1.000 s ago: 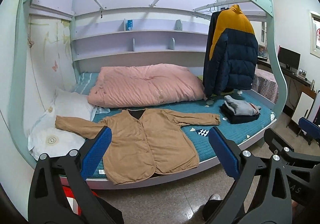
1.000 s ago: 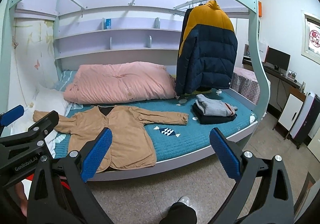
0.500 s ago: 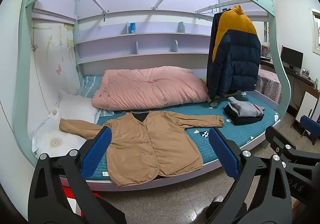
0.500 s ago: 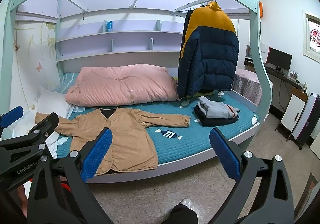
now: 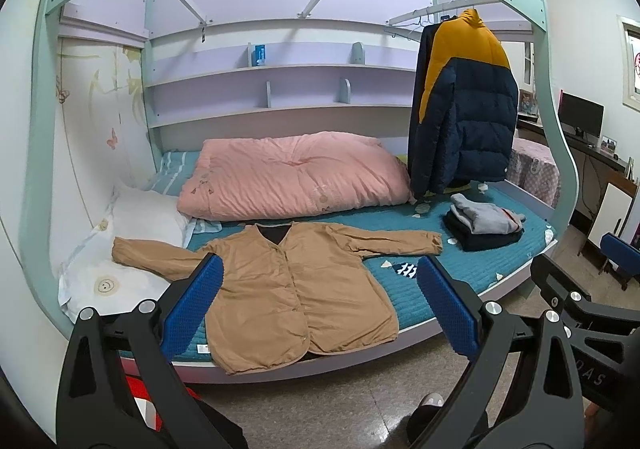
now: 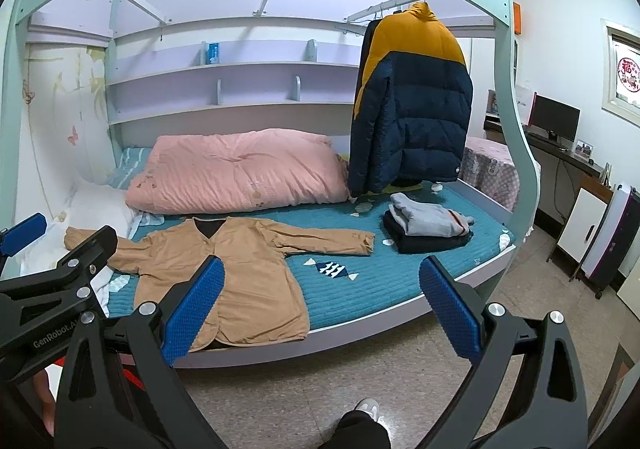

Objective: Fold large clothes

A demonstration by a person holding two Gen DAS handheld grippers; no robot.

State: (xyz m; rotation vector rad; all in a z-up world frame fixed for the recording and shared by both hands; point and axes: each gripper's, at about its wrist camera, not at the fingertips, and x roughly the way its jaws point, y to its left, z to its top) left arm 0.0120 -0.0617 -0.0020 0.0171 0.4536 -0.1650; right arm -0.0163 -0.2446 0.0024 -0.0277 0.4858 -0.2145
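Note:
A tan button-front jacket (image 5: 288, 289) lies flat, front up and sleeves spread, on the teal mattress (image 5: 480, 269); it also shows in the right wrist view (image 6: 240, 273). My left gripper (image 5: 320, 309) is open and empty, held above the floor short of the bed's front edge. My right gripper (image 6: 320, 309) is open and empty too, to the right of the left one. The left gripper's arm shows at the left edge of the right wrist view.
A pink duvet (image 5: 296, 177) lies behind the jacket. Folded clothes (image 5: 484, 225) sit at the mattress's right end under a hanging navy and yellow puffer coat (image 5: 464, 109). White pillows (image 5: 132, 241) lie at the left. The mint bed frame (image 5: 556, 137) arches overhead. A desk (image 6: 568, 153) stands right.
Both grippers have drawn slightly back and tilted up, so the bed sits a little lower and farther in view. Both stay open. The jacket has not moved.

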